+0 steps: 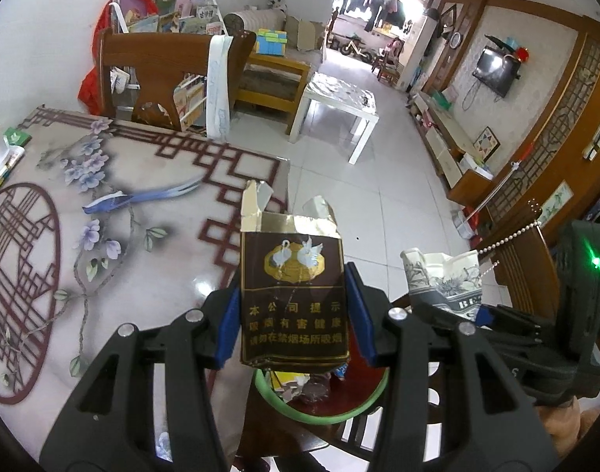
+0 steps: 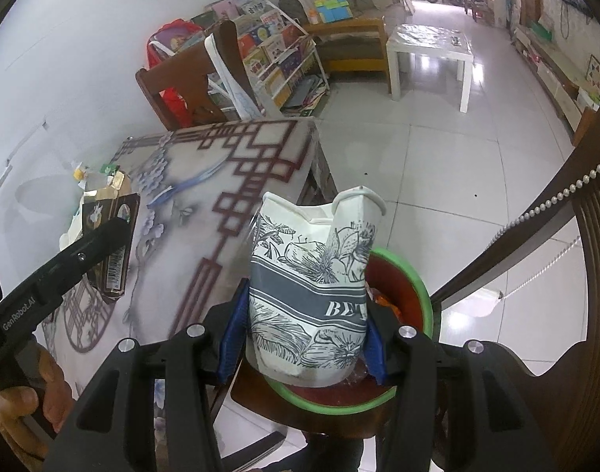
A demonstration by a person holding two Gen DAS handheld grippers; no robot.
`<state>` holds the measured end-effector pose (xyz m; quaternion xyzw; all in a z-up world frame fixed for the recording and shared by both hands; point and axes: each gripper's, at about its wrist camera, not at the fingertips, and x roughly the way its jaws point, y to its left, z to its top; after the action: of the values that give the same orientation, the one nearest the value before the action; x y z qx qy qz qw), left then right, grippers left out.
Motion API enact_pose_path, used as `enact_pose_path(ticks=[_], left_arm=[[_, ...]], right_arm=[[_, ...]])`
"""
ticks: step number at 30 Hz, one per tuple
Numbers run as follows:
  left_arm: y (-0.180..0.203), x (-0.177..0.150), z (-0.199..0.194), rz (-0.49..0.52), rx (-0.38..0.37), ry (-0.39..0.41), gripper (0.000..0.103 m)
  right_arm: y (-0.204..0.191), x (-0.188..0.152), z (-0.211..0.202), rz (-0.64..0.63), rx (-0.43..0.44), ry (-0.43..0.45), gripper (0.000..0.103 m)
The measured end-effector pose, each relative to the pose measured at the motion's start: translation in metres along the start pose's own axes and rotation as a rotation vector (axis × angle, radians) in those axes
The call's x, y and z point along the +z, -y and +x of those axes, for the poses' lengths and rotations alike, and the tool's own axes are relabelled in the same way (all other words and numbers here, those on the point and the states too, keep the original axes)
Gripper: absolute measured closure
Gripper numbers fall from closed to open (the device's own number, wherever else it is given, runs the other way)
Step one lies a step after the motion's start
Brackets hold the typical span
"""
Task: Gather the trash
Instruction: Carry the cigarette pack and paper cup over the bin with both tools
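Blue pads line both sets of fingers, and each set is closed on one piece of trash. The left gripper pinches a brown cigarette pack by its sides, torn foil top upward; the right gripper squeezes a crumpled paper cup with a floral print, its rim buckled. Both items are held off the desk and above a green-rimmed bin resting on a wooden chair seat beside the desk edge (the bin already holds wrappers). The cup sits directly over the bin mouth; the pack hangs over its near rim. Judgement: the carry is complete and the drop step is in hand. Next, each set of fingers needs to part over the opening, the pack eased slightly further inward first.
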<state>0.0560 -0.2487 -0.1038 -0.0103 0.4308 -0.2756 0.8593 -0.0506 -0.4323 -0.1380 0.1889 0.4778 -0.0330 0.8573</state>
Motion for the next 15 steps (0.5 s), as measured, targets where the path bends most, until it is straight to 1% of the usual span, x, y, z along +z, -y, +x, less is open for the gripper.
enact_pose_path(ticks=[15], left_arm=[[0.013,0.001,0.036,0.025,-0.028,-0.083,0.057]], right_arm=[[0.015,0.004,0.008,0.057,-0.028,-0.031,0.054]])
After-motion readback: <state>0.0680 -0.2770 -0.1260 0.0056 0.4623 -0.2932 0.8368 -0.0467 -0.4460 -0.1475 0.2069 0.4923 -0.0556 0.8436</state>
